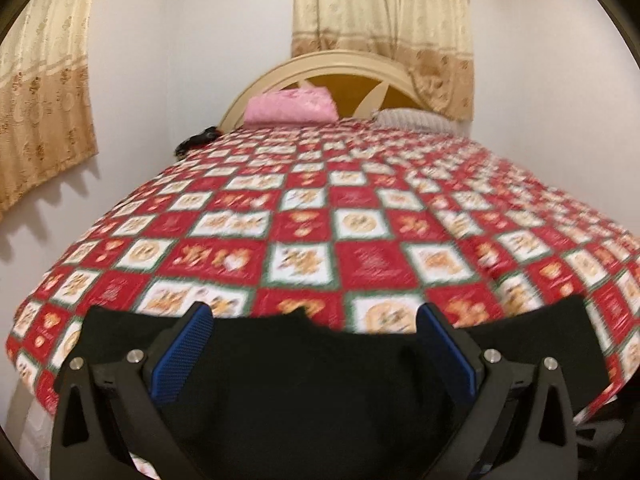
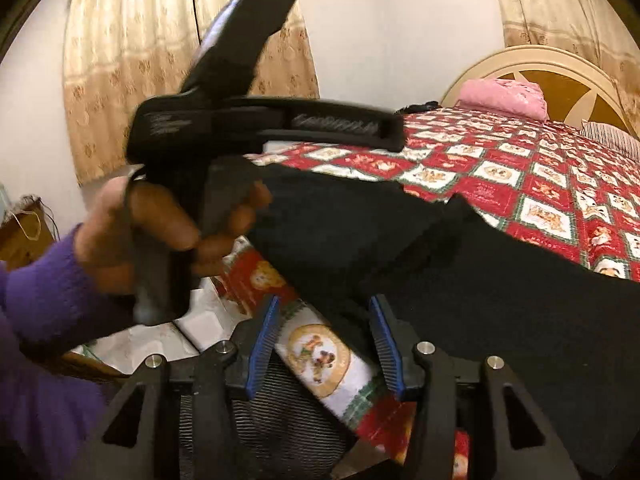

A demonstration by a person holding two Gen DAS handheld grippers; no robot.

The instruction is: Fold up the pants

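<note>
From my left wrist feed I see the left gripper [image 1: 314, 320] with its 2 blue-padded fingers [image 1: 191, 332] spread wide apart, nothing pinched between them. The black pants [image 1: 312, 380] lie under and just ahead of it at the near edge of the bed, on the red-and-white patchwork bedspread [image 1: 320, 220], their upper edge uneven across the view. At the far end sit a pink pillow [image 1: 290, 106] and a striped pillow [image 1: 416, 118] against the cream headboard [image 1: 344, 60], with beige curtains [image 1: 380, 8] behind. On the right wrist feed, the right gripper [image 2: 326, 316] also stands with its fingers apart; between them I see the bedspread hanging over the bed's edge [image 2: 320, 356], and the right-hand finger's tip meets the dark fabric, though I cannot tell if it touches. The pants [image 2: 460, 264] stretch from the bed corner toward the right of that view. The person's left hand [image 2: 160, 228], in a purple sleeve [image 2: 44, 300], grips the other gripper's handle, blurred.
</note>
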